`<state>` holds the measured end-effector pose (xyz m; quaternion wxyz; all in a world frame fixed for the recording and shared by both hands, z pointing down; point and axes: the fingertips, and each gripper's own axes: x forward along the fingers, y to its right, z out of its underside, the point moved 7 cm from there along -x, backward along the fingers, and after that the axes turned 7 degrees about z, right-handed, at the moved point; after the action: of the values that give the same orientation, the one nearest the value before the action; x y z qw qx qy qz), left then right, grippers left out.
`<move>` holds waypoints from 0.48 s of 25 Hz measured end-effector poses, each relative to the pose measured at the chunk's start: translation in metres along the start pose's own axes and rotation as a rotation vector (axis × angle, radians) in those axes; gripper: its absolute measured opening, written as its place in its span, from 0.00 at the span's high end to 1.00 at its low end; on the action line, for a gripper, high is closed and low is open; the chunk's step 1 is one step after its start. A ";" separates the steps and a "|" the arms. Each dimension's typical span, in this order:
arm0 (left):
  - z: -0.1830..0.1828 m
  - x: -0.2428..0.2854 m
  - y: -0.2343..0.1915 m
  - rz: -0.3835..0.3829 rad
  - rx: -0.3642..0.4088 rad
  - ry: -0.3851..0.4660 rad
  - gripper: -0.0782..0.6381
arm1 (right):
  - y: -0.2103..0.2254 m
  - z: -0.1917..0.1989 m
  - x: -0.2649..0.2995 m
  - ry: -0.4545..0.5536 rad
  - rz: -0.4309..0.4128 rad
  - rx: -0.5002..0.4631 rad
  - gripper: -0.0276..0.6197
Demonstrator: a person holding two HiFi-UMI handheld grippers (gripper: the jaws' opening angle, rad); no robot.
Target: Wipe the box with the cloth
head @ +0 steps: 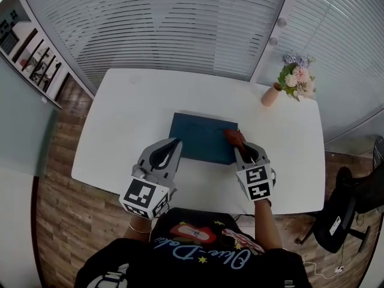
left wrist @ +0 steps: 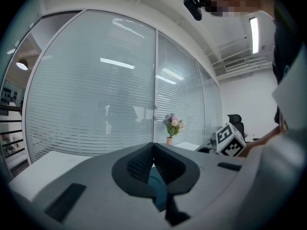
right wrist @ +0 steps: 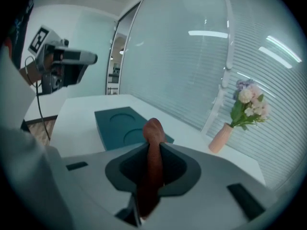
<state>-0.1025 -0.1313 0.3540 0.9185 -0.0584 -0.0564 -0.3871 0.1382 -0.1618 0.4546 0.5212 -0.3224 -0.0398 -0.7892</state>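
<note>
Holding the reddish-brown cloth point(head: 234, 138) clamped in my right gripper point(head: 241, 150) at the near right corner of the teal box point(head: 198, 138) on the tabletop point(head: 132, 101), left gripper point(head: 174, 144) closed and empty at its near edge, I judge the wiping barely begun, with most of the top left to do.

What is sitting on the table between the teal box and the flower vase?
Nothing: the head view shows only bare white table between the teal box and the flower vase; the right gripper view agrees.
</note>
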 end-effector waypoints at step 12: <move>0.000 -0.032 -0.012 -0.137 0.004 0.009 0.89 | -0.064 -0.122 -0.041 0.445 -0.319 -0.063 0.87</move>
<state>-0.1334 -0.1174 0.3497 0.8901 -0.0506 -0.0571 -0.4494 0.0367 -0.1485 0.3531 0.3761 -0.1468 0.0498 -0.9135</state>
